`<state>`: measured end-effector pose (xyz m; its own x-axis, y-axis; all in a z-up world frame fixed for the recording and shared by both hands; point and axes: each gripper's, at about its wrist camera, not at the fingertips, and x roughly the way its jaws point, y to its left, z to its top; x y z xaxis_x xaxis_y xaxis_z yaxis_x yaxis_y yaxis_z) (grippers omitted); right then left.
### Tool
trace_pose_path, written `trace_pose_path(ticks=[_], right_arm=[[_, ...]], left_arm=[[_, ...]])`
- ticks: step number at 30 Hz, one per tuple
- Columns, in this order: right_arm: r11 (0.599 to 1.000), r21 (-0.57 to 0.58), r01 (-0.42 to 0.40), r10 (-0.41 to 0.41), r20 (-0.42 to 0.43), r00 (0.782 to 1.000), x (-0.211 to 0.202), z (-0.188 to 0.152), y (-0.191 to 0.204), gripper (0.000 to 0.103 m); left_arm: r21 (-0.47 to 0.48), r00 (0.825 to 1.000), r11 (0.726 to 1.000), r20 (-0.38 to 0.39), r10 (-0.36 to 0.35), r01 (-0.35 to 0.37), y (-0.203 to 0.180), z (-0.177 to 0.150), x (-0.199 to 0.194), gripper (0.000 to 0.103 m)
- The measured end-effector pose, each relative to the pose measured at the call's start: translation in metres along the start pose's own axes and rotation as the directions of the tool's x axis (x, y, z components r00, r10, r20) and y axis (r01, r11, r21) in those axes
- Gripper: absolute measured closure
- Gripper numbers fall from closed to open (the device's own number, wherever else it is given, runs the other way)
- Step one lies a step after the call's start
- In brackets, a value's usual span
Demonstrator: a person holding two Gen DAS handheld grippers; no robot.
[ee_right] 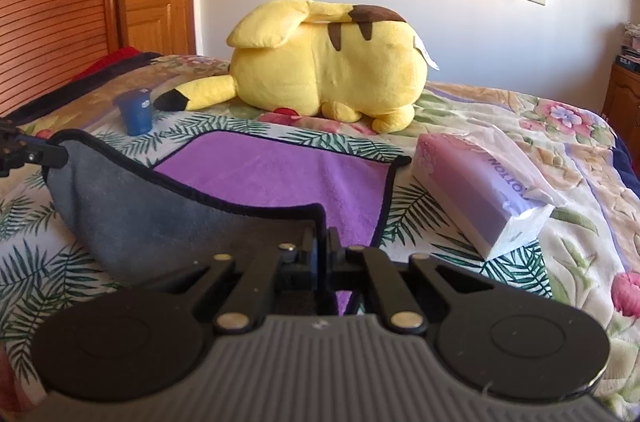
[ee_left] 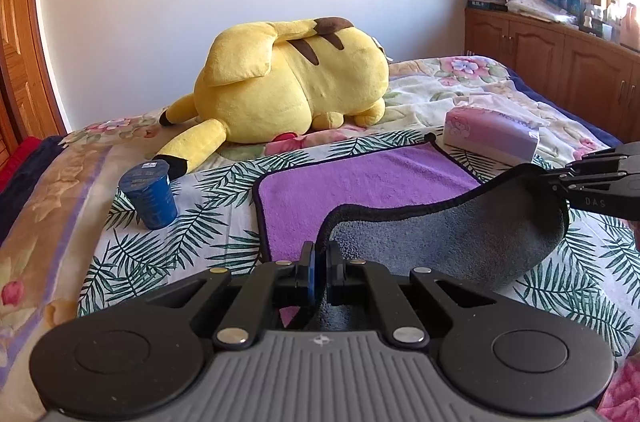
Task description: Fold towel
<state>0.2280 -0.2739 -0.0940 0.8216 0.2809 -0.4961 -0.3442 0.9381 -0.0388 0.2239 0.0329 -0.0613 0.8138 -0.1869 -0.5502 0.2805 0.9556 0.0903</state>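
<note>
Left gripper (ee_left: 320, 262), lower centre of the left wrist view, is clenched on one corner of the towel (ee_left: 360, 182); right gripper (ee_right: 322, 246), lower centre of its own view, appears clamped on the other corner, though blurred. Between them the near edge is raised, grey underside shown, purple face flat on the bedspread (ee_left: 160, 254). Behind: plush toy (ee_left: 292, 82), blue cup (ee_left: 150, 194), tissue pack (ee_left: 492, 136).

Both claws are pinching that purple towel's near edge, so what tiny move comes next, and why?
Probably carry both corners forward toward the plush toy. The left gripper and right gripper hold the towel lifted, grey underside showing, while the purple far half lies flat.
</note>
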Motion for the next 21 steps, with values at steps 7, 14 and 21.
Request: trace_pose_path(ticks=[7,14,21], right_arm=[[1.0,-0.003,0.01,-0.01,0.007,1.0,0.006,0.001,-0.001,0.099],[1.0,-0.009,0.015,-0.015,0.03,0.999,0.009,0.009,-0.002,0.099],[1.0,-0.022,0.019,-0.018,0.065,0.998,0.011,0.018,-0.004,0.099]], left_arm=[[0.012,1.0,1.0,-0.005,0.001,-0.001,0.004,0.002,0.008,0.103],[0.003,1.0,1.0,-0.002,-0.011,0.011,0.008,0.008,0.016,0.103],[-0.001,1.0,1.0,0.016,-0.021,0.021,0.011,0.018,0.023,0.103]])
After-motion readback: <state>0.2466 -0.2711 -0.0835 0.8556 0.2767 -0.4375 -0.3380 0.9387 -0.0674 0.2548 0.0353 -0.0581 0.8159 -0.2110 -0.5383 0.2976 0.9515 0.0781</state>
